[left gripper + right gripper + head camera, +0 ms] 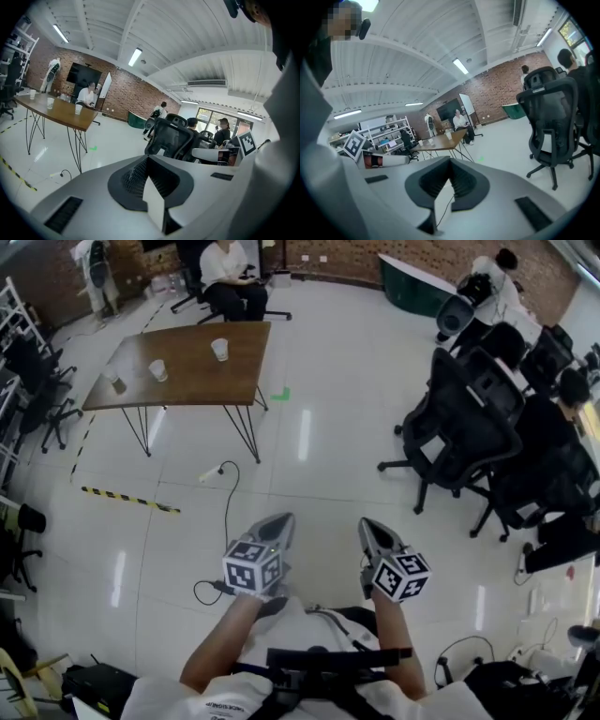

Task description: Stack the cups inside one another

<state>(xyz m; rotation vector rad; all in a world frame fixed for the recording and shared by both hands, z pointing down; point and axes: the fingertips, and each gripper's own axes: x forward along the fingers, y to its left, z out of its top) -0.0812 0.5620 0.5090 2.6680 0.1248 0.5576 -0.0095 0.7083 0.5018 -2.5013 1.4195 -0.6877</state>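
Observation:
Three clear plastic cups stand apart on a brown wooden table (187, 381) far across the room: one (219, 349) toward its right, one (158, 369) in the middle, one (112, 379) at the left. In the left gripper view the cups (78, 108) and the table (61, 117) lie far off to the left. In the right gripper view the cups (449, 136) are tiny. My left gripper (278, 521) and right gripper (368, 526) are held side by side close to my body, above the floor. Both are shut with nothing in them.
A person sits on a chair (230, 282) behind the table. Black office chairs (464, 427) and seated people (562, 399) fill the right side. A cable (225, 512) and a yellow-black tape strip (131, 500) lie on the white floor between me and the table.

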